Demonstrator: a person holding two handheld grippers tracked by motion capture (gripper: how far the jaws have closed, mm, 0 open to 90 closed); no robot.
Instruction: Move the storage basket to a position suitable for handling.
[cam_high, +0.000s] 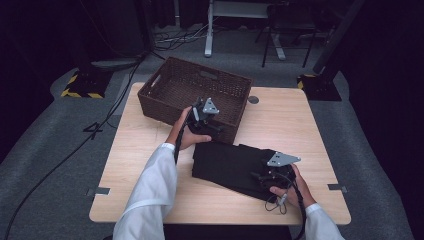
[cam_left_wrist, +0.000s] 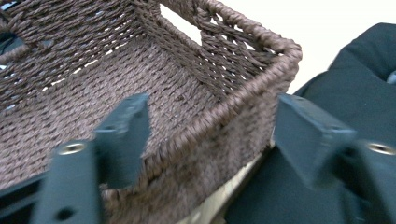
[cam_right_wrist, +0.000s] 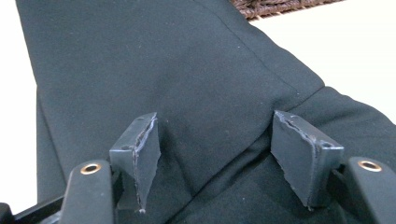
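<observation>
Dark-brown woven wicker basket – seemingly empty – beneath the wide-open left gripper; right gripper, agape, over folded black cloth on the pale wooden table.

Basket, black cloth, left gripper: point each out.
Basket (cam_high: 165, 82), high view, far-left rim.
Black cloth (cam_high: 225, 162), high view, middle of the folded top.
Left gripper (cam_left_wrist: 212, 135), left gripper view, midway between its fingers.

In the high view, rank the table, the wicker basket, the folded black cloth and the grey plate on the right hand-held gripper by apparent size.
1. Table
2. Wicker basket and folded black cloth: too alike to rank
3. Grey plate on the right hand-held gripper
</observation>
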